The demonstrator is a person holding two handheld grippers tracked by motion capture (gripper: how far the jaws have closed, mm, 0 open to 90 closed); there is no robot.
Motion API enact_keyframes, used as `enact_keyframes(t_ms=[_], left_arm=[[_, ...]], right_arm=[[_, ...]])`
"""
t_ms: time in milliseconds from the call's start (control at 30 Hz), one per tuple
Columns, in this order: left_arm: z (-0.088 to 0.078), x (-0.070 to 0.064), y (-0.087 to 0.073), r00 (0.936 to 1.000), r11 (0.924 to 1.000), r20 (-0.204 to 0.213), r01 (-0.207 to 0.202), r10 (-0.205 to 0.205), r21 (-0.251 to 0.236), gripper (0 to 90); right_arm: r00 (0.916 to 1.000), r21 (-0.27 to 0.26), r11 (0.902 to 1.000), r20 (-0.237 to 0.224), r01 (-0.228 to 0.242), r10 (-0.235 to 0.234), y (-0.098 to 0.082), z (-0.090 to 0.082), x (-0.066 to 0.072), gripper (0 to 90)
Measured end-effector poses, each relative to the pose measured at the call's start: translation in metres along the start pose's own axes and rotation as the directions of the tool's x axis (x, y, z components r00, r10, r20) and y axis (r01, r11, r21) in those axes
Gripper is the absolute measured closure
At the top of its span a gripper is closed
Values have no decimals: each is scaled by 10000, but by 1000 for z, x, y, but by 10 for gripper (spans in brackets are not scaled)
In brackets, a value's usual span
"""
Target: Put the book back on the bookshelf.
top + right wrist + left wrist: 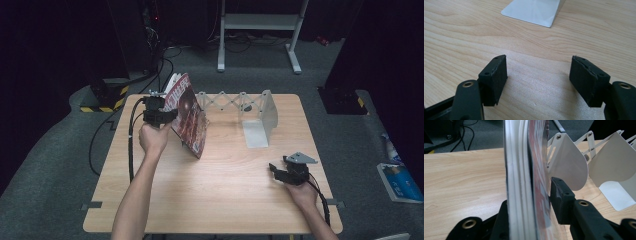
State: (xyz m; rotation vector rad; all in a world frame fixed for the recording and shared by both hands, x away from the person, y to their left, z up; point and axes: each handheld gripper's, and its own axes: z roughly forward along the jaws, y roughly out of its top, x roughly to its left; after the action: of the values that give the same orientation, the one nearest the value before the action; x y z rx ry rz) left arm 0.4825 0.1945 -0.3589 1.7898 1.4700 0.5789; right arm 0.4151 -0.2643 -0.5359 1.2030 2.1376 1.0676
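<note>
A magazine [189, 116] with a dark red cover stands tilted on the wooden table [220, 200], held upright on its lower edge. My left gripper [167, 114] is shut on the magazine's edge; in the left gripper view its white page block [517, 185] sits between the two black jaws. Just right of the magazine stands a white expanding book rack [250, 110] with metal end plates [569, 162]. My right gripper [276, 170] rests low over the table at the front right, open, with bare wood between its pads [495, 75].
The rack's flat base plate [534, 11] lies ahead of the right gripper. A white metal frame [260, 30] stands on the carpet beyond the table. Cables [100, 135] trail off the left side. Blue and white packets [400, 180] lie on the floor at the right.
</note>
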Motion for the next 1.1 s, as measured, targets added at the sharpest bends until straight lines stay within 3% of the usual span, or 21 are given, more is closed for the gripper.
enact_keyframes(t_ms=[167, 367, 600, 700, 1100], left_arm=[[2, -2, -2, 9997, 9997, -139, -192, 194, 172, 627], [-1, -1, -5, 10000, 10000, -26, -87, 87, 4, 568], [-7, 3, -5, 9995, 9984, 319, 32, -14, -566, 444], [-11, 3, -5, 9993, 9970, 340, -100, 126, -763, 411], [-27, 10, -10, 9979, 9907, 596, -167, 250, -1353, 374]], right_arm=[[10000, 6, 10000, 0, 21, -21, 0, 0, 0, 305], [10000, -2, 10000, 3, 30, -30, 0, 0, 0, 306], [10000, 1, 10000, 0, 26, -26, 0, 0, 0, 305], [10000, 4, 10000, 0, 34, -34, 0, 0, 0, 305], [10000, 7, 10000, 3, 12, -12, 0, 0, 0, 306]])
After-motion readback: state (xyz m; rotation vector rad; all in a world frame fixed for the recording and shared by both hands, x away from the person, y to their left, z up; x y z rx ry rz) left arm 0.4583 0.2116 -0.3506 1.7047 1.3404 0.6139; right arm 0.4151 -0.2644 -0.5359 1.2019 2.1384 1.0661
